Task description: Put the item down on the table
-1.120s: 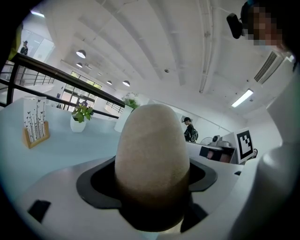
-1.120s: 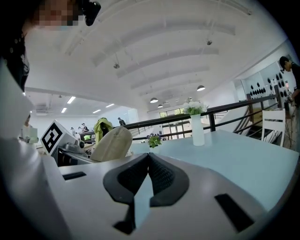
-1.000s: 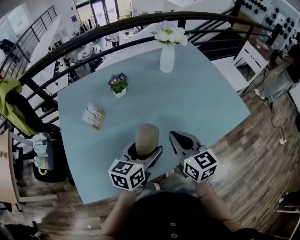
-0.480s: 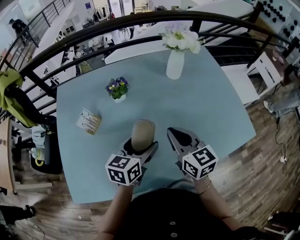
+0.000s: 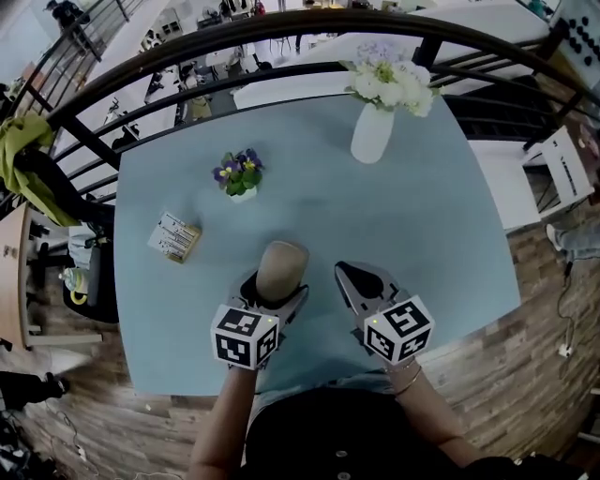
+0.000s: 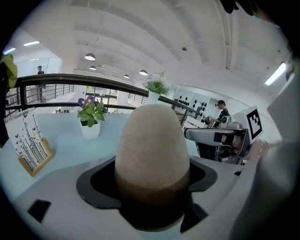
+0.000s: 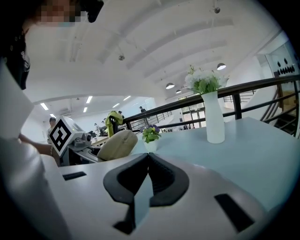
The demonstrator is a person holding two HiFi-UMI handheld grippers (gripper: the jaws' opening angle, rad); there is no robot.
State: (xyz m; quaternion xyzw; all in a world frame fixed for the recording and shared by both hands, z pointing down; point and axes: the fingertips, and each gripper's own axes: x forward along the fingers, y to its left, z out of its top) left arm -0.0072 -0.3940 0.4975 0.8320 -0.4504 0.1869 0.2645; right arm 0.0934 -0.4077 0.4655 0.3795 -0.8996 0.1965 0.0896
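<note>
The left tongs (image 5: 276,291) are closed on a beige egg-shaped item (image 5: 281,269), one black pad pressed against each of its flanks. The left gripper view shows the item filling the gap between them, its rounded tip pointing away from the camera. The item's lower end is darker and sinks into shadow between the pads, so whether it touches the bench (image 5: 431,234) or hangs just above it cannot be told. From the head view it sits over the near part of the bench, in front of the person, and the marker cube covers the back of the tongs. The right tongs (image 5: 360,281) hover just beside it. Their pads are drawn together until only a thin sliver of blue bench shows between them, and they hold nothing. Farther back on the bench, well apart from both tongs, stand a small potted plant (image 5: 241,176) with purple flowers and a white vase (image 5: 372,133) of pale flowers. A little card stand (image 5: 174,237) lies to the left, its print too small to read. The near edge of the bench is hidden by the person's body and forearms. A dark curved railing (image 5: 281,28) runs behind the bench, cutting across the rooms below it. A green garment (image 5: 26,141) is cut off at the left edge.
</note>
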